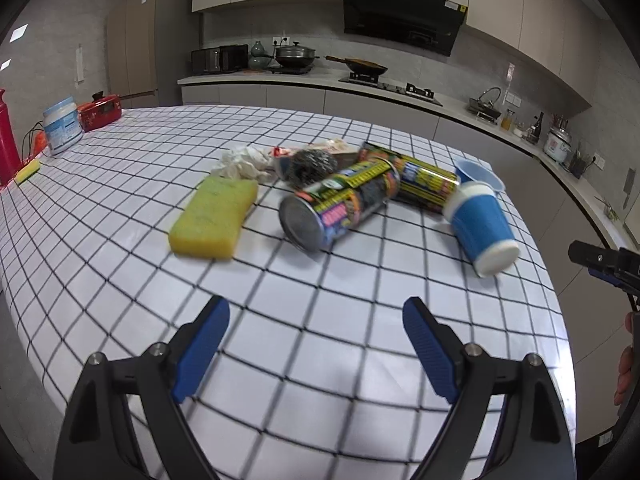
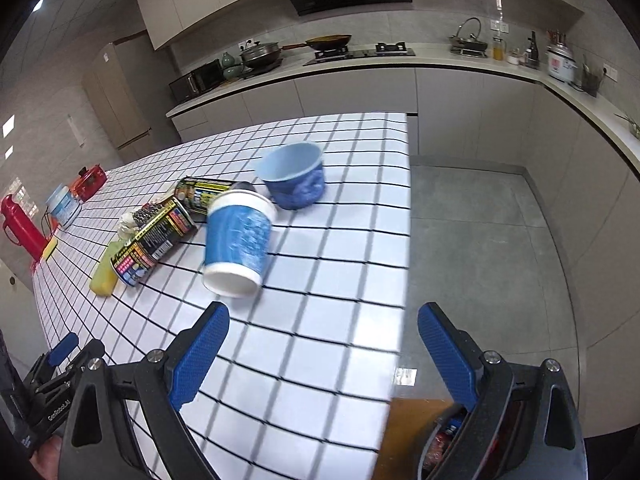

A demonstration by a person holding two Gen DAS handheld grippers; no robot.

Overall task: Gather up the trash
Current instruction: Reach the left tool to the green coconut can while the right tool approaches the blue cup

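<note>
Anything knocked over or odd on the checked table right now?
Yes. A tall blue paper cup lies tipped on its side, two printed metal cans also lie on their sides, and crumpled white tissue sits behind a yellow sponge. No spill visible.

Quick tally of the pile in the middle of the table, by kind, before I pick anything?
Printed cans: 2
Blue cups: 2
Yellow sponge: 1
Steel scourer: 1
Crumpled white paper: 1
Wrapper behind the scourer: 1
Total: 8
</note>
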